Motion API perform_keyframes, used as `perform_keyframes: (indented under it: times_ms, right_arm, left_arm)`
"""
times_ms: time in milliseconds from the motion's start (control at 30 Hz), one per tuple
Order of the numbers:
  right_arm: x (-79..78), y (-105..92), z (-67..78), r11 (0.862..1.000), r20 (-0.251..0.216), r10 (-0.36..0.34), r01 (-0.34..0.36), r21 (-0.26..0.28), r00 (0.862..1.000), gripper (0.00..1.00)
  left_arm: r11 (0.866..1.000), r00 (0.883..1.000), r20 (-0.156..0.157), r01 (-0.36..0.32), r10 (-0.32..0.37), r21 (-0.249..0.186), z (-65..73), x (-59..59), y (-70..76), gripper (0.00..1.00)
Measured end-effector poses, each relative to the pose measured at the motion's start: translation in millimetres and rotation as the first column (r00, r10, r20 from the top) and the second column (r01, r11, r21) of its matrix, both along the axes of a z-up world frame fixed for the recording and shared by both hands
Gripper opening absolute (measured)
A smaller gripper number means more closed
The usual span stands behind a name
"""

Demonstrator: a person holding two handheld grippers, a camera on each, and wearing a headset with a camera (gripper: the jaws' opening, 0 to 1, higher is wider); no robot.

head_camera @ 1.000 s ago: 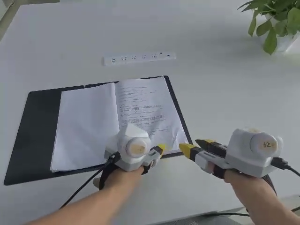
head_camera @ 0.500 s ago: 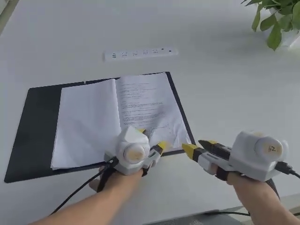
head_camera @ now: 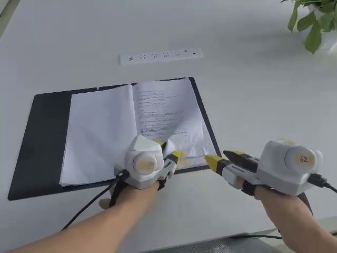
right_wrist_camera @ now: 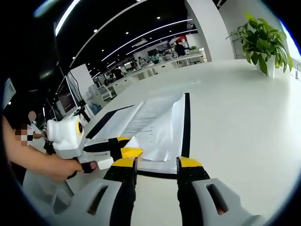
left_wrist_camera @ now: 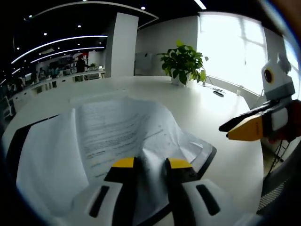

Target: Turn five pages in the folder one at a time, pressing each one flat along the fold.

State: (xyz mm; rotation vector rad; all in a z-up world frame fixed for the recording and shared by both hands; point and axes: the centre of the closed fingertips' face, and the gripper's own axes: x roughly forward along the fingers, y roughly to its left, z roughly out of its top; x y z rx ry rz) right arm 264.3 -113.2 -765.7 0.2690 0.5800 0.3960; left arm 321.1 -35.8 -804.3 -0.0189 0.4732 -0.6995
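The folder (head_camera: 42, 142) lies open on the white table (head_camera: 253, 95), left of centre. The left gripper (head_camera: 168, 149) pinches the near corner of the right-hand page (head_camera: 163, 113), and the paper buckles upward there. The right gripper (head_camera: 218, 157) hovers just right of the folder's near right corner, jaws spread, gripping nothing. A power strip (head_camera: 160, 56) lies beyond the folder. A potted plant (head_camera: 310, 21) stands far right, well apart.

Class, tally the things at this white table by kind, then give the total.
Folder: 1
Power strip: 1
Plant: 1
Grippers: 2, the left gripper pinching a page of the folder, the right gripper holding nothing
Total: 5
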Motion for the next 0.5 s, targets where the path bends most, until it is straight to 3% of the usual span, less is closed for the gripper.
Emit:
perform_keyframes:
  times_ms: [33,233,500]
  right_arm:
    - [0.3,0.4,0.4,1.0,0.001,0.001,-0.001,-0.001,1.0,0.32]
    - [5.7,2.1,-0.3,1.0,0.006,0.007,-0.007,-0.006,1.0,0.32]
    - [20.6,12.5,-3.1,0.999,0.016,0.047,-0.046,-0.022,0.999,0.29]
  left_arm:
    - [1.0,1.0,-0.011,-0.002,0.002,-0.013,0.5,0.0,1.0,0.24]
    - [1.0,1.0,-0.004,0.007,-0.007,0.025,-2.2,3.0,4.7,0.17]
    - [1.0,0.999,-0.025,-0.021,0.021,-0.003,-1.8,5.6,7.4,0.13]
